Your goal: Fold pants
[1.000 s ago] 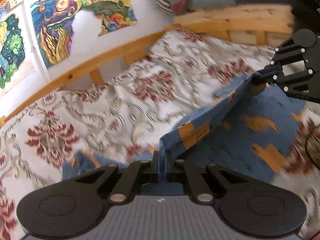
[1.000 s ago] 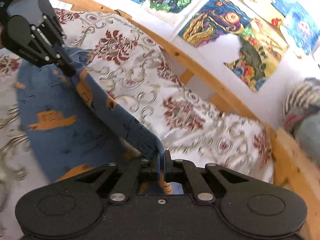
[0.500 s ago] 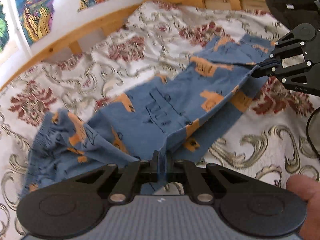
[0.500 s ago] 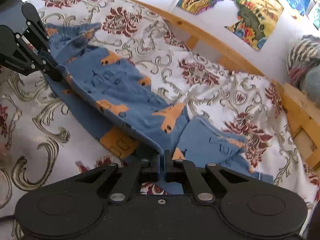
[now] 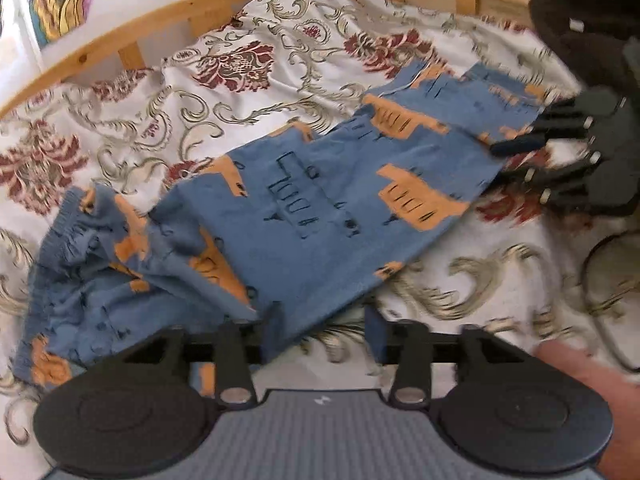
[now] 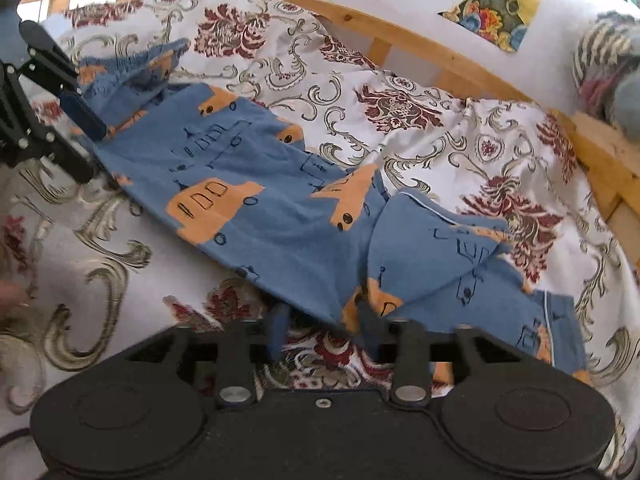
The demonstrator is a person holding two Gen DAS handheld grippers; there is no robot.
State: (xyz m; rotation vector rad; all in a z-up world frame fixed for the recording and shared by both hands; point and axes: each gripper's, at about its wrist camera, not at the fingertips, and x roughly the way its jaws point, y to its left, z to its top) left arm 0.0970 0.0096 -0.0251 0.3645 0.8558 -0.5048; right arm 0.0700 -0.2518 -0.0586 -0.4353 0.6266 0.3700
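Blue pants with orange vehicle prints (image 5: 320,216) lie spread across the patterned bedspread (image 5: 224,92). The bunched waistband (image 5: 76,236) is at the left of the left wrist view. My left gripper (image 5: 324,332) is open at the near edge of the pants, the fabric released. My right gripper (image 6: 324,336) is open at the near edge by the leg ends (image 6: 460,264). Each gripper also shows in the other view, the right (image 5: 520,160) and the left (image 6: 86,140), both open at the pants' edge.
A wooden bed rail (image 5: 120,28) runs along the far side, with colourful paintings (image 6: 492,4) on the wall behind. A striped bundle (image 6: 608,60) sits on a wooden ledge at the right. A dark cable (image 5: 600,280) lies on the bedspread near my left gripper.
Both grippers lowered the lifted pants edge onto the bed toward the near side, then opened and let go. The pants now lie flat.
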